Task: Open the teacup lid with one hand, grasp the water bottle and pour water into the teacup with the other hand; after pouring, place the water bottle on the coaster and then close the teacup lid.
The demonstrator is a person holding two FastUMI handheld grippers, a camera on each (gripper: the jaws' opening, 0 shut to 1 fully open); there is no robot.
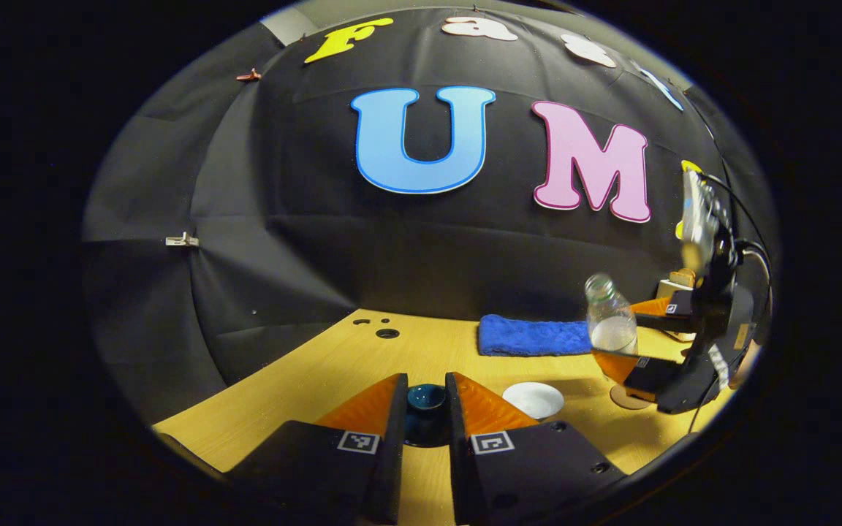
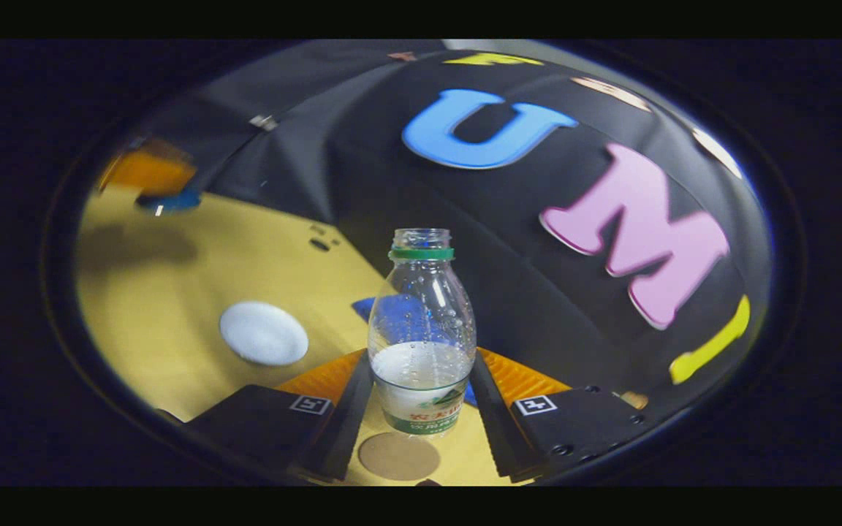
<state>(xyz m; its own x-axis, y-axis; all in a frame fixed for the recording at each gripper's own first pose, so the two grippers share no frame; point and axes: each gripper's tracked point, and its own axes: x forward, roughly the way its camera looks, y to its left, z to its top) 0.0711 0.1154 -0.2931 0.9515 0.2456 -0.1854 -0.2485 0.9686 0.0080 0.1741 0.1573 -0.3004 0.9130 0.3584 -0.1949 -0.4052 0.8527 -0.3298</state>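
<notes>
Altogether: one bottle (image 2: 421, 329) in right tongs (image 2: 421, 405), one coaster (image 2: 398, 456), one teacup (image 1: 534, 399).

Uncapped water bottle (image 2: 422, 332) above coaster (image 2: 399, 456)

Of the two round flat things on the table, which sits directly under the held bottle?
The brown coaster, just below the water bottle; the white disc lies off to the side.

**Two fisheye cameras facing the booth's back wall**

The left gripper view looks low along its own fingers (image 1: 426, 431) across the wooden table (image 1: 304, 380) toward the cloth wall, taking in the other gripper (image 1: 647, 343) far off at its right edge. The right gripper view sits close behind the water bottle (image 2: 422, 329), tilted, above the coaster (image 2: 398, 456). Both views share the white teacup (image 1: 533, 399) (image 2: 263, 333), blue towel (image 1: 531, 336) (image 2: 392, 314), bottle and table.
</notes>
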